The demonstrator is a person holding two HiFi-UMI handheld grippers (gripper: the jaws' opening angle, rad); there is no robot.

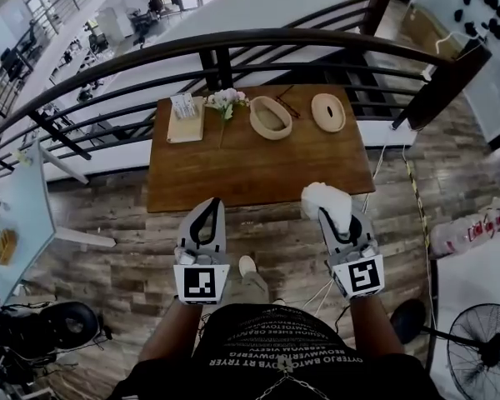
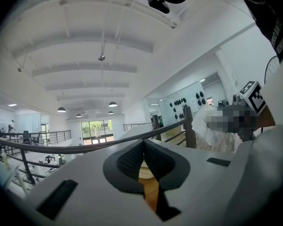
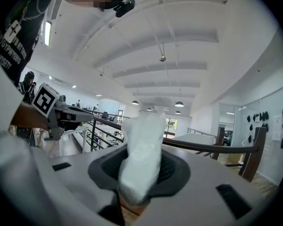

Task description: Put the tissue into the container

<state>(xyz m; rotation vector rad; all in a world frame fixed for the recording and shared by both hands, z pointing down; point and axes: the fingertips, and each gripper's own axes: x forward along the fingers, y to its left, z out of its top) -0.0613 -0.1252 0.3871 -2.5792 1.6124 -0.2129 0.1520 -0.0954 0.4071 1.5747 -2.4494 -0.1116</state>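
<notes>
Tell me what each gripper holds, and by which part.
Right gripper: the white tissue, pinched at its lower end, the rest sticking out. Left gripper: nothing, shut.

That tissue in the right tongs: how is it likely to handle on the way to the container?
Probably floppy: the tissue sits crumpled and bunched in the right tongs, not holding a flat shape. Likely very light, so it may cling or drift rather than drop cleanly into the open container. It seems unlikely to slip, being pinched across its bulk.

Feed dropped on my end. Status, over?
Left gripper shut, empty. Right gripper shut on tissue. Container open on table, lid beside it. Nothing in the way.
</notes>
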